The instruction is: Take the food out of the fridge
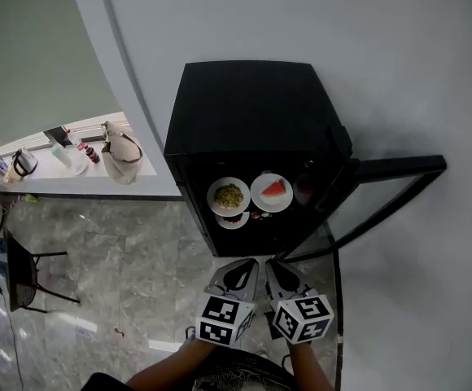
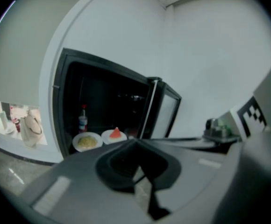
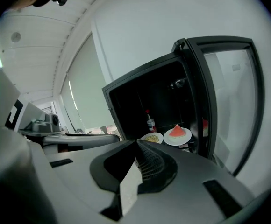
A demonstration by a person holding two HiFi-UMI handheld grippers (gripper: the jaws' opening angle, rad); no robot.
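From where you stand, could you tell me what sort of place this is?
Likely an office break area: a small black fridge stands open by a cluttered counter on polished stone floor.

Open black fridge (image 1: 244,108), watermelon plate (image 1: 271,191) beside yellow food plate (image 1: 229,195), both inside

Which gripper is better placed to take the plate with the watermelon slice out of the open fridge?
Right, probably. The watermelon plate sits at the right in the fridge, straight ahead of the right gripper; the left gripper faces the plate of yellow food. Both are shut, so it must open first.
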